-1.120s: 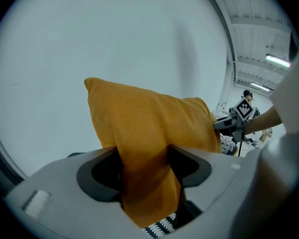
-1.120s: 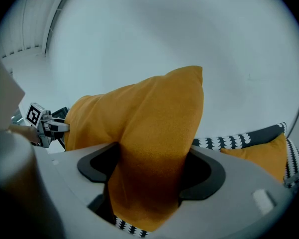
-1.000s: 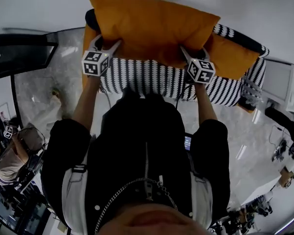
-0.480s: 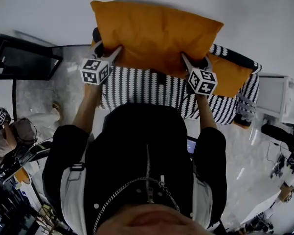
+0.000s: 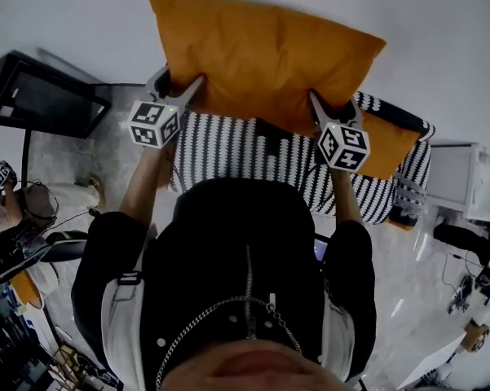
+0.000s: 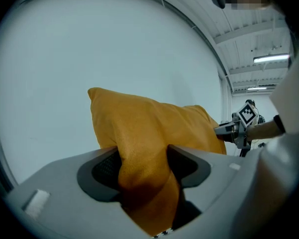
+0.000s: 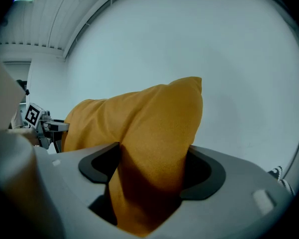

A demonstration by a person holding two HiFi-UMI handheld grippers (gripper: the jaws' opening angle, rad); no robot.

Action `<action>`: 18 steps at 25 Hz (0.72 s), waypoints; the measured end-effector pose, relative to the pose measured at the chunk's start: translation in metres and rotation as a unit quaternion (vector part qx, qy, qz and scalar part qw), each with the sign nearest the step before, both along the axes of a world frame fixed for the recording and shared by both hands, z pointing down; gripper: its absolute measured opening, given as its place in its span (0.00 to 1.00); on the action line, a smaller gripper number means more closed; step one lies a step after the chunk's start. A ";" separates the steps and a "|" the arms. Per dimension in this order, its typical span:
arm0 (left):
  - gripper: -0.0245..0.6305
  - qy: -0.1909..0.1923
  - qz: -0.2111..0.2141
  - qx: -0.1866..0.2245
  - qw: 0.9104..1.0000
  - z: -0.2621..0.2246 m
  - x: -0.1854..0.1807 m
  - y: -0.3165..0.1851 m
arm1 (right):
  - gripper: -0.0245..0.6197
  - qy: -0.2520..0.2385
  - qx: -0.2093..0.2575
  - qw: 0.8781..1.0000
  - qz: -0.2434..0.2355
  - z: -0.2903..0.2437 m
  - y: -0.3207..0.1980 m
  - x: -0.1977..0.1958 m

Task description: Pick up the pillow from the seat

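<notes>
Holding the orange pillow (image 5: 261, 55) raised above the black-and-white striped seat (image 5: 245, 149), the 2 hand-held grippers clamp its lower edge at opposite ends. The left hand-held gripper (image 5: 178, 84) takes the lower left corner. In the left gripper view its 2 jaws stand partly apart, and a thick fold of orange fabric fills the gap, with the dark pads (image 6: 102, 168) pressing into it from both sides. The right hand-held gripper (image 5: 333, 108) takes the lower right corner. In the right gripper view its jaws stand likewise partly apart, and the pads (image 7: 199, 176) bear on a bunched fold of the same fabric. Each gripper view shows the pillow spanning across to the other hand-held gripper, with a plain white wall (image 7: 239, 59) behind it. In the head view the pillow sits lengthwise between the 2 arms, its top edge toward the wall and its lower edge over the seat's far side. The marker cube (image 5: 153, 124) of the left unit and the marker cube (image 5: 343, 147) of the right unit face the camera. A 2nd orange cushion (image 5: 387, 141) lies on the right end of the seat, just beside the right hand-held gripper. The person's black jacket (image 5: 236, 275) fills the lower part of the head view, and the seat stands on a grey marbled floor (image 5: 416, 251).
</notes>
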State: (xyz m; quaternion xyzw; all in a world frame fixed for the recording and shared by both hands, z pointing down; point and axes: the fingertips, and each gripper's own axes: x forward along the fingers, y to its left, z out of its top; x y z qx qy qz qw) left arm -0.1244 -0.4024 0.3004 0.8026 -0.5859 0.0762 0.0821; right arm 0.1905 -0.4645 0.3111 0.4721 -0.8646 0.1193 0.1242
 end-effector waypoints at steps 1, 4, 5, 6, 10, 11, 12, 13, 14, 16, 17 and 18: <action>0.49 -0.002 -0.001 0.006 1.000 -0.006 -0.002 0.001 | 0.61 0.001 0.007 1.000 0.000 -0.006 0.001 -0.002; 0.49 -0.007 -0.002 0.023 1.000 -0.020 -0.002 0.003 | 0.60 0.006 0.020 1.000 0.000 -0.017 0.001 -0.005; 0.49 -0.009 -0.002 0.026 1.000 -0.023 -0.002 0.003 | 0.60 0.008 0.022 1.000 0.001 -0.019 0.001 -0.006; 0.49 -0.010 -0.001 0.029 1.000 -0.025 -0.002 0.004 | 0.59 0.011 0.025 1.000 0.001 -0.020 0.002 -0.007; 0.49 -0.005 0.001 0.030 1.000 -0.023 -0.003 0.006 | 0.57 0.020 0.028 0.999 0.006 -0.021 0.007 -0.008; 0.49 -0.004 0.001 0.028 1.000 -0.022 -0.002 0.007 | 0.57 0.022 0.028 0.999 0.006 -0.021 0.009 -0.008; 0.49 -0.003 0.001 0.027 1.000 -0.021 -0.002 0.009 | 0.57 0.023 0.028 0.999 0.006 -0.021 0.010 -0.007; 0.49 -0.003 0.001 0.026 1.000 -0.020 -0.001 0.010 | 0.57 0.023 0.027 0.999 0.006 -0.020 0.012 -0.006; 0.49 -0.003 0.002 0.026 1.000 -0.020 0.000 0.011 | 0.57 0.023 0.027 0.999 0.006 -0.020 0.013 -0.005; 0.49 -0.005 0.003 0.027 1.000 -0.020 0.001 0.014 | 0.57 0.023 0.026 0.999 0.006 -0.019 0.016 -0.004; 0.49 -0.005 0.004 0.027 1.000 -0.020 0.001 0.015 | 0.57 0.023 0.026 0.999 0.007 -0.018 0.017 -0.004; 0.49 -0.006 0.004 0.027 1.000 -0.020 0.001 0.016 | 0.57 0.024 0.025 0.999 0.007 -0.018 0.019 -0.004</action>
